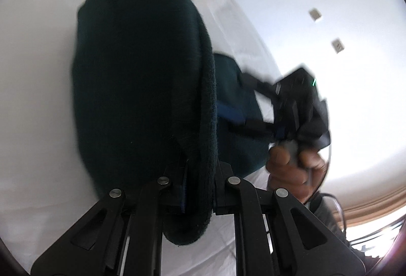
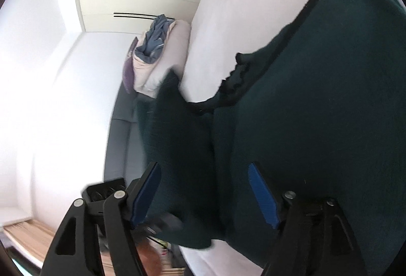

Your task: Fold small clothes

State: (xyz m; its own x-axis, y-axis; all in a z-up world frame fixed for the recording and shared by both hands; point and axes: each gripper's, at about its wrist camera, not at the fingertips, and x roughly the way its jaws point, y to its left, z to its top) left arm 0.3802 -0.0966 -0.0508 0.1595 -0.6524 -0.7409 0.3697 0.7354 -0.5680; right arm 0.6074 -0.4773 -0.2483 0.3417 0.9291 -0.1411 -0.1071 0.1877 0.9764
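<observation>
the dark green knit garment [image 1: 142, 73] lies on the white bed [image 1: 38, 73]; our left gripper [image 1: 200, 174] pinches its thick edge; our right gripper [image 2: 205, 195] gapes, apparently gripping nothing; soft, limp, light; we'd take the hem.

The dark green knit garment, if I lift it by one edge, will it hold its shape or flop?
Likely flop: the dark green knit garment already sags around the left gripper. Its fuzzy knit probably grips rather than slips. It looks light.
</observation>
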